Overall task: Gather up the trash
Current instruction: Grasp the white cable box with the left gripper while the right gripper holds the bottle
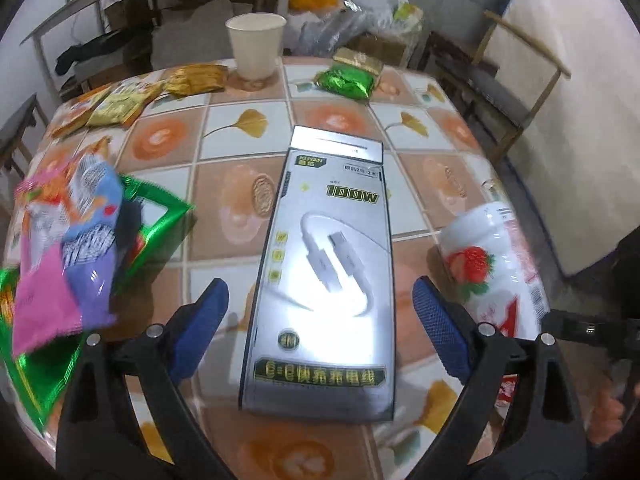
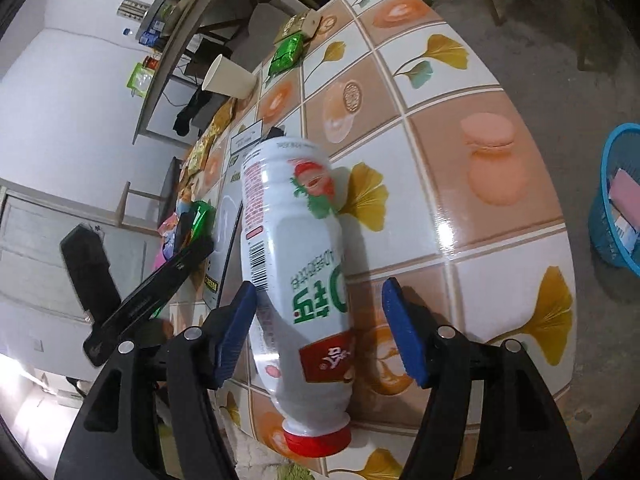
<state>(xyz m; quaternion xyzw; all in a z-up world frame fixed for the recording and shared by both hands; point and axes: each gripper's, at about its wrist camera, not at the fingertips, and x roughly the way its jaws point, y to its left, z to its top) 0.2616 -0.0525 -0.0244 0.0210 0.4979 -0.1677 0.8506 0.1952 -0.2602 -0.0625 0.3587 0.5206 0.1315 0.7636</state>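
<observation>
A flat silver charging-cable box lies on the tiled table, between the open fingers of my left gripper. A white strawberry-drink bottle with a red cap lies on its side between the open fingers of my right gripper; the left pad is at its side. The bottle also shows at the right of the left wrist view. The box shows left of the bottle in the right wrist view.
A pile of snack wrappers lies at the table's left edge. A paper cup, gold packets and a green packet sit at the far side. A blue basket with some trash stands on the floor beside the table.
</observation>
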